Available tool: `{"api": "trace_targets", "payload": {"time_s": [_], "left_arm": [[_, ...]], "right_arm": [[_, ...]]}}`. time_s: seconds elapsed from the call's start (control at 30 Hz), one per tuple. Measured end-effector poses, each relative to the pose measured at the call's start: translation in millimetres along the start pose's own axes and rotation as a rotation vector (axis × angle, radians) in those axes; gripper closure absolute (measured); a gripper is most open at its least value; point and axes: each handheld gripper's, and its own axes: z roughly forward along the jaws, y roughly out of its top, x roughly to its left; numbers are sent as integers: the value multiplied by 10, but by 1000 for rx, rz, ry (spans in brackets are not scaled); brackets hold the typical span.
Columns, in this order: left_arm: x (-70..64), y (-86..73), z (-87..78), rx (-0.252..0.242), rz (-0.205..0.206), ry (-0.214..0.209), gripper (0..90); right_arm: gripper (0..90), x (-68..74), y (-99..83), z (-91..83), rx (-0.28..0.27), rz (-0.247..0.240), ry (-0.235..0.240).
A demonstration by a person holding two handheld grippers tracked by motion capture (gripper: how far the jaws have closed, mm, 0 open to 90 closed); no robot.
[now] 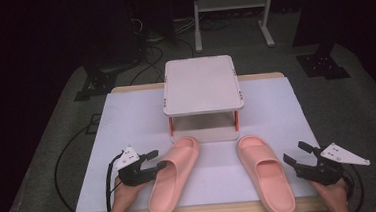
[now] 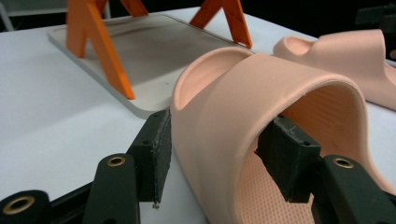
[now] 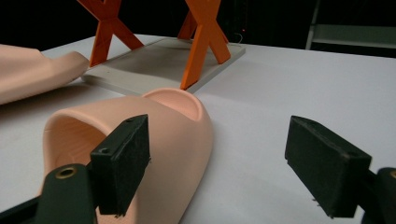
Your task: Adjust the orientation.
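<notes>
- the left gripper (image 1: 155, 159) stood spread, one jaw outside and one inside the strap of the soft pink rubber left slipper (image 1: 173, 174), not yet clenched on it.
- that slipper lay on the white table (image 1: 281, 104), its long axis running toward the small white shelf with orange legs (image 1: 202, 85).
- the right gripper (image 1: 294, 153) was released, just beside the matching pink right slipper (image 1: 266, 173), which lay to its left.

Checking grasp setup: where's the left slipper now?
High view: the left slipper lies at the table's near left, before the small shelf; the left gripper straddles its strap.
</notes>
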Motion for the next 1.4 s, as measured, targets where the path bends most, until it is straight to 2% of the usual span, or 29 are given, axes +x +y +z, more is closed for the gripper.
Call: {"api": "trace_targets", "payload": {"time_s": [0.27,0.6,0.87,1.0,1.13,1.4], "left_arm": [[-94,-1,102,38,39,-19,421],[-123,-28,133,31,40,-18,398],[-136,-40,153,41,42,-25,418],[-139,-46,159,53,42,-24,425],[-137,-47,166,64,46,-25,453],[-130,-58,182,85,31,-21,494]], "right_arm": [[208,0,-6,-46,-31,-4,61],[193,65,-29,20,13,-40,137],[199,113,-56,129,86,-59,154],[210,132,-60,164,107,-64,148],[249,155,-73,232,147,-79,132],[351,176,-66,290,169,-99,114]]}}
